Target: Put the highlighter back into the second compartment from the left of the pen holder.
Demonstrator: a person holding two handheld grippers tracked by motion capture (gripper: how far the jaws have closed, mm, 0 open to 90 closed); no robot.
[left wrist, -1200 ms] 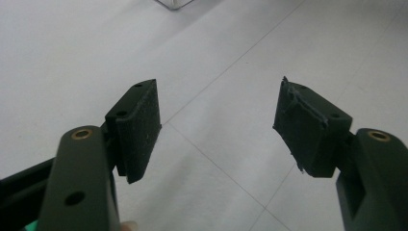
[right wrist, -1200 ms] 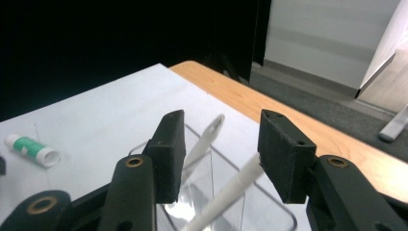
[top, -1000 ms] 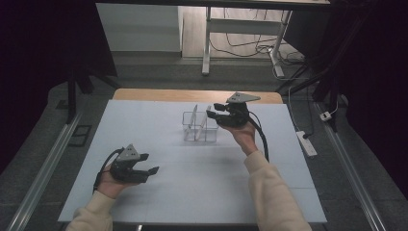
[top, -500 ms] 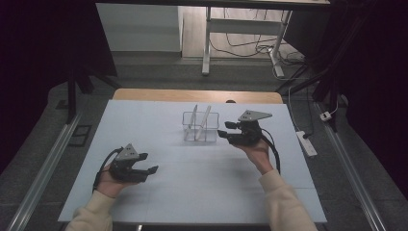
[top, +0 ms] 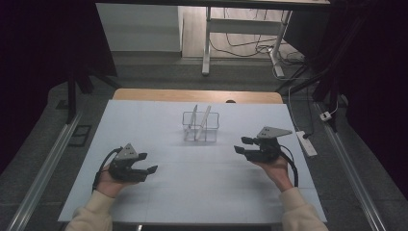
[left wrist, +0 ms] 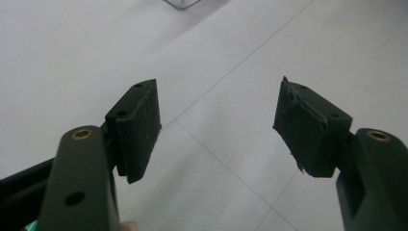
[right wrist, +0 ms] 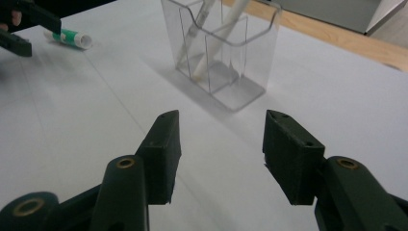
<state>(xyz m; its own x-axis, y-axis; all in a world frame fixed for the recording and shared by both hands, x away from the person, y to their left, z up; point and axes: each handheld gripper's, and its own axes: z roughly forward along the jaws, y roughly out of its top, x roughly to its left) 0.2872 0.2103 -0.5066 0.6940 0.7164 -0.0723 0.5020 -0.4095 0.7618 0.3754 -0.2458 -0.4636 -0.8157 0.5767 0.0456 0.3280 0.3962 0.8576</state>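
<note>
A clear plastic holder point(top: 200, 126) stands at the table's middle rear with two white pens point(top: 205, 116) leaning in it. My right gripper point(top: 240, 145) sits to its right and nearer the person, pointing left toward it. In the right gripper view the holder point(right wrist: 226, 53) stands ahead of my open right gripper point(right wrist: 221, 130), whose jaws have just been opening a little with nothing between them. My left gripper point(top: 148, 162) rests at the front left, open. In the left gripper view my left gripper point(left wrist: 219, 103) has bare table between its pads point(left wrist: 139, 125).
A green-and-white marker point(right wrist: 70, 37) lies on the white table sheet point(top: 159, 120) beside the far left gripper point(right wrist: 19, 29). A wooden table edge point(top: 144, 94) runs along the back. A power strip point(top: 306, 143) lies off the table's right side.
My right gripper has drawn away from the holder, moving right, toward the person and lower. The left gripper has stayed where it was.
</note>
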